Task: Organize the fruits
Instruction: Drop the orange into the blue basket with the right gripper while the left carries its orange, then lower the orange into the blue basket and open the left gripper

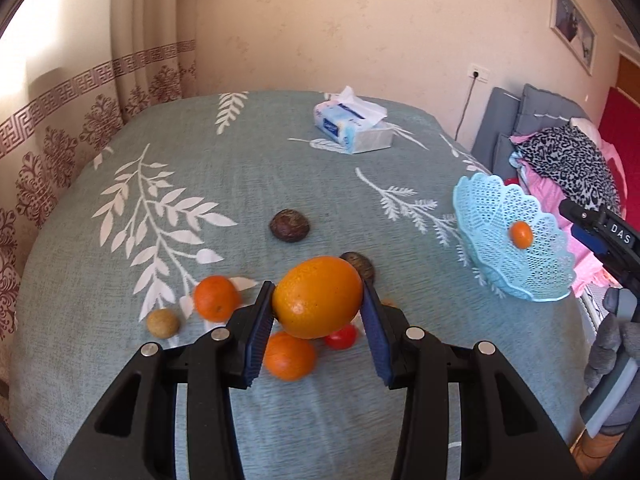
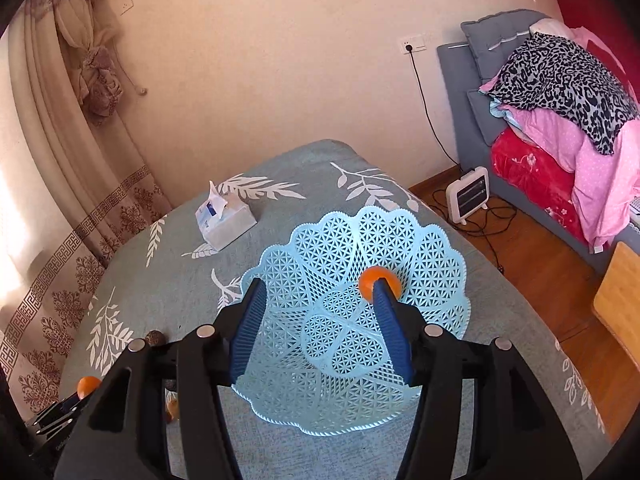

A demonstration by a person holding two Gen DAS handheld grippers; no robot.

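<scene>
My left gripper (image 1: pixel 318 300) is shut on a large orange (image 1: pixel 317 297) and holds it above the table. Below it lie two tangerines (image 1: pixel 216 298) (image 1: pixel 289 356), a red tomato (image 1: pixel 341 337), a small tan fruit (image 1: pixel 162 322) and two dark brown fruits (image 1: pixel 289 225) (image 1: pixel 359 266). A light blue lattice basket (image 1: pixel 516 240) stands at the right with a small orange fruit (image 1: pixel 521 234) in it. My right gripper (image 2: pixel 318 300) is open over the basket (image 2: pixel 352 320); the small orange fruit (image 2: pixel 370 280) lies by its right finger.
A tissue box (image 1: pixel 354 126) sits at the far side of the teal leaf-print tablecloth (image 1: pixel 200 140). A curtain hangs at the left. A grey sofa with piled blankets (image 2: pixel 560 92) and a small heater (image 2: pixel 468 196) stand on the floor at the right.
</scene>
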